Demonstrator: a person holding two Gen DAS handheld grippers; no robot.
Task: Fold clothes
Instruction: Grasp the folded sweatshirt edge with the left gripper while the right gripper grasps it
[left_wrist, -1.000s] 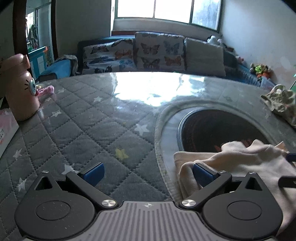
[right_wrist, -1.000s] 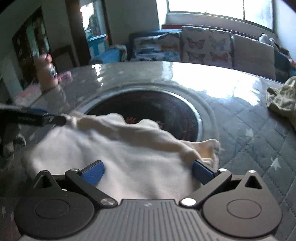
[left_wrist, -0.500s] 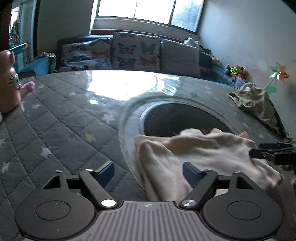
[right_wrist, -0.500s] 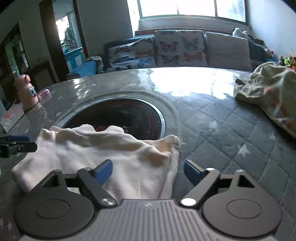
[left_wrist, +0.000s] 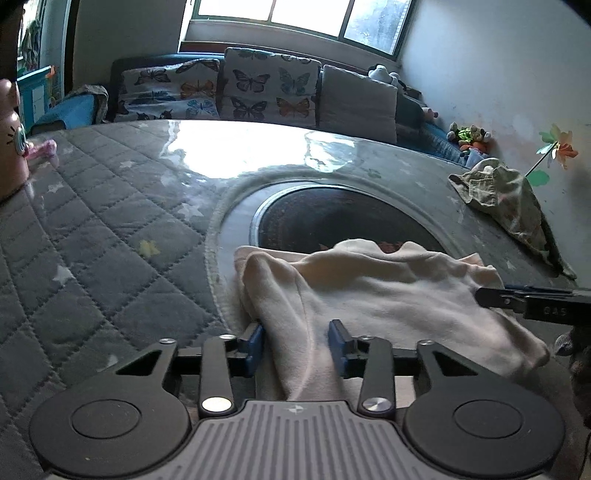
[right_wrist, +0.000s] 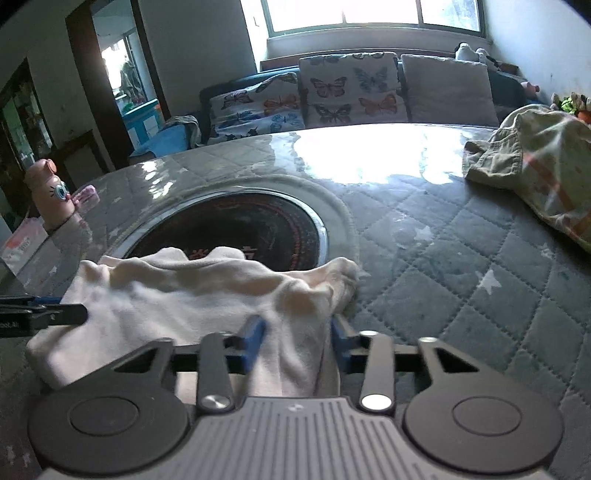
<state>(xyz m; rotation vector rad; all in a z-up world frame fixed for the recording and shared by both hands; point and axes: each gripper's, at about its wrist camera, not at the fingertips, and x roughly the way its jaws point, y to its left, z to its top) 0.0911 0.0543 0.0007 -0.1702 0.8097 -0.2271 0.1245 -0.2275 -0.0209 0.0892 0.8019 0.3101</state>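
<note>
My left gripper (left_wrist: 295, 341) and right gripper (right_wrist: 297, 339) have just been closing; both jaws now pinch the soft cream cloth (left_wrist: 388, 295) on the grey quilted tabletop (left_wrist: 92, 240).

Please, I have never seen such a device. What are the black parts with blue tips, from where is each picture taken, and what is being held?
A person holds two hand grippers; each carries a camera looking along its fingers. One picture is from the left gripper, the other from the right gripper. Both jaws have just been closing, each on one end of the cream garment lying on the quilted table cover, partly over a round dark inset. A second, greenish garment lies aside.
</note>
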